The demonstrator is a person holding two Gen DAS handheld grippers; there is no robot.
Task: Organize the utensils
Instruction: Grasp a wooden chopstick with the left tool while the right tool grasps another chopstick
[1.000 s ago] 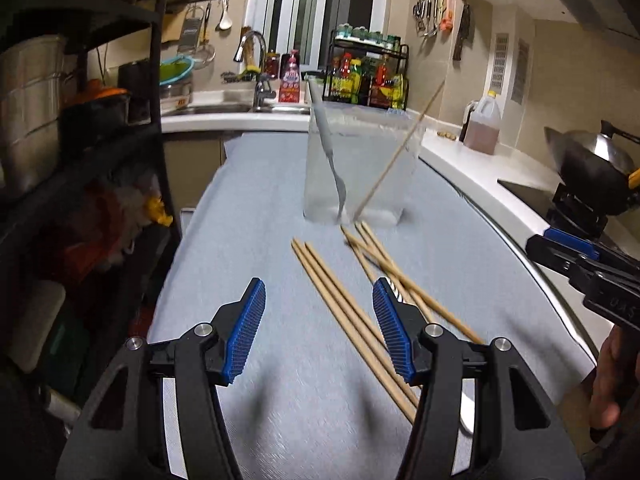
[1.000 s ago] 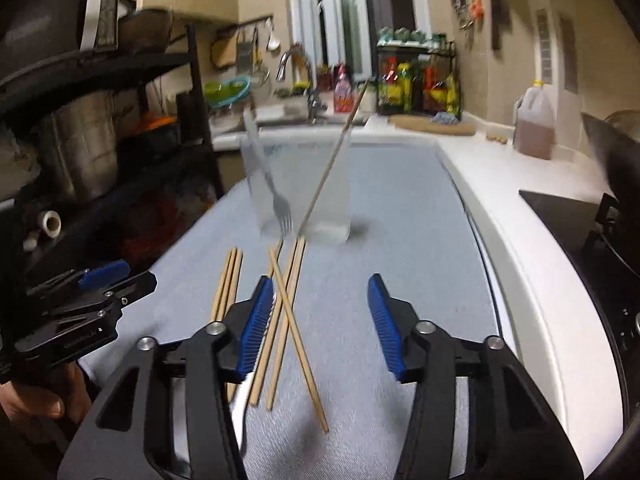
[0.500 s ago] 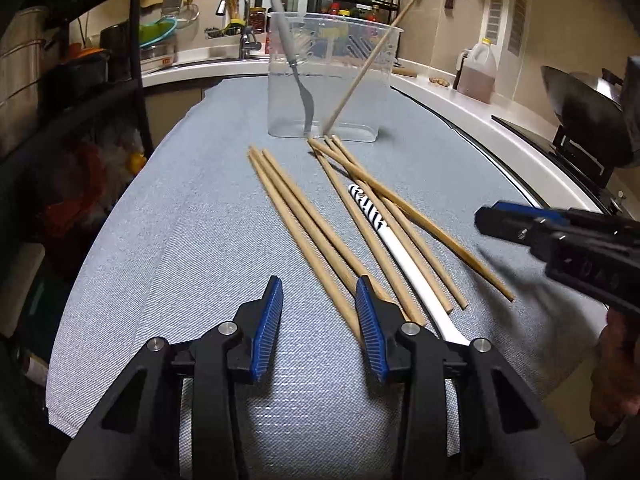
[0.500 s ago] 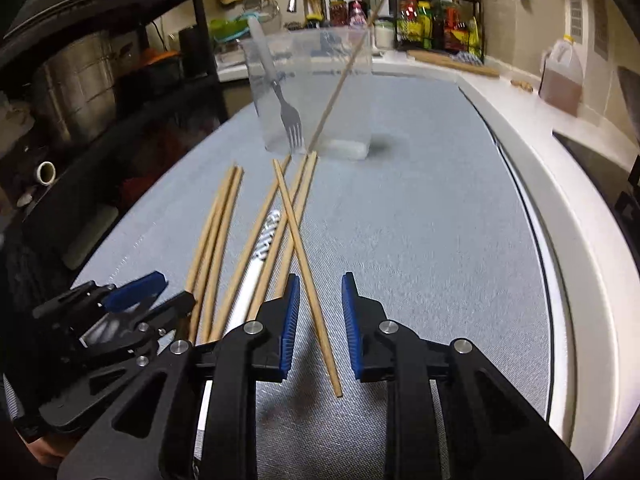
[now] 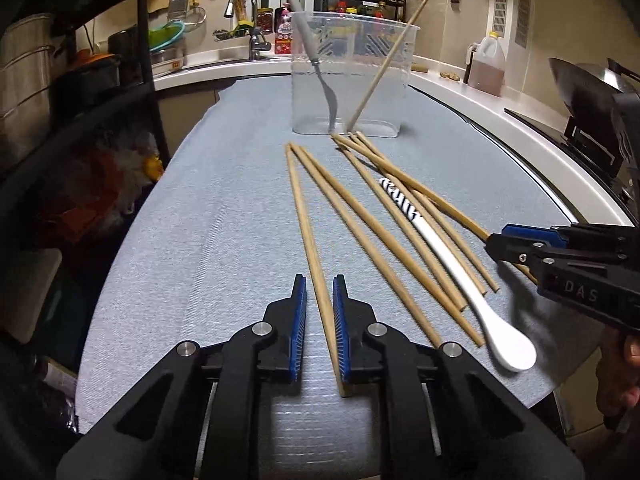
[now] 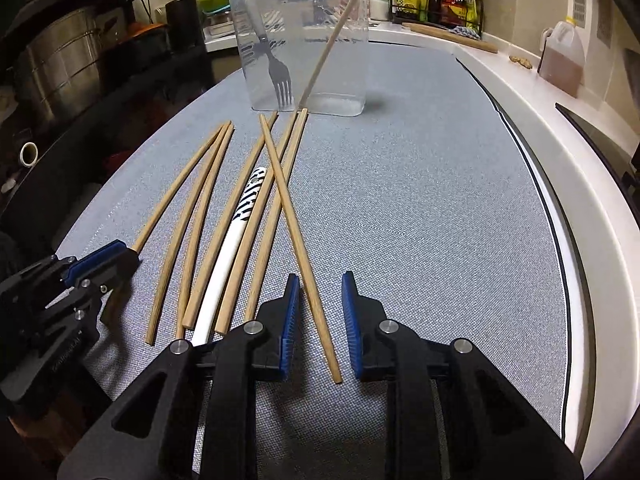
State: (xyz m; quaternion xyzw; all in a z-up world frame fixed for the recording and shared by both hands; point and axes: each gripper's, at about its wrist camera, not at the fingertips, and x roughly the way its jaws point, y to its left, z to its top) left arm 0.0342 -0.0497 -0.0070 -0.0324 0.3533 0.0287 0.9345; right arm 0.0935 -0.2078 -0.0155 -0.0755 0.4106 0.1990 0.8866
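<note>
— What are you getting from the left wrist camera?

— I'm looking along the left gripper (image 5: 319,300) at the bottom centre of the frame. Its jaws are standing narrow, with a wooden chopstick (image 5: 308,240) running up between the blue pads; the pads are sitting close on either side, but I cannot tell whether they are actually pinching it. More chopsticks (image 5: 372,240) are lying fanned across the grey mat (image 5: 200,240) in the middle of the frame, with a white spoon (image 5: 448,256) among them, its bowl towards the lower right. The clear tub (image 5: 352,76) is standing at the top centre, with a fork (image 5: 320,68) and one chopstick (image 5: 384,64) leaning inside. The right gripper (image 5: 500,244) is coming in from the right edge.

— And the right wrist camera?

— I'm seeing the right gripper (image 6: 320,320) at the bottom centre, jaws partly open, a gap showing on both sides of the chopstick (image 6: 296,240) lying between them. That stick is crossing over the others. The spoon (image 6: 232,256) is lying left of centre, the tub (image 6: 304,44) at the top centre, and the left gripper (image 6: 120,256) is sitting at the lower left over a chopstick end.
</note>
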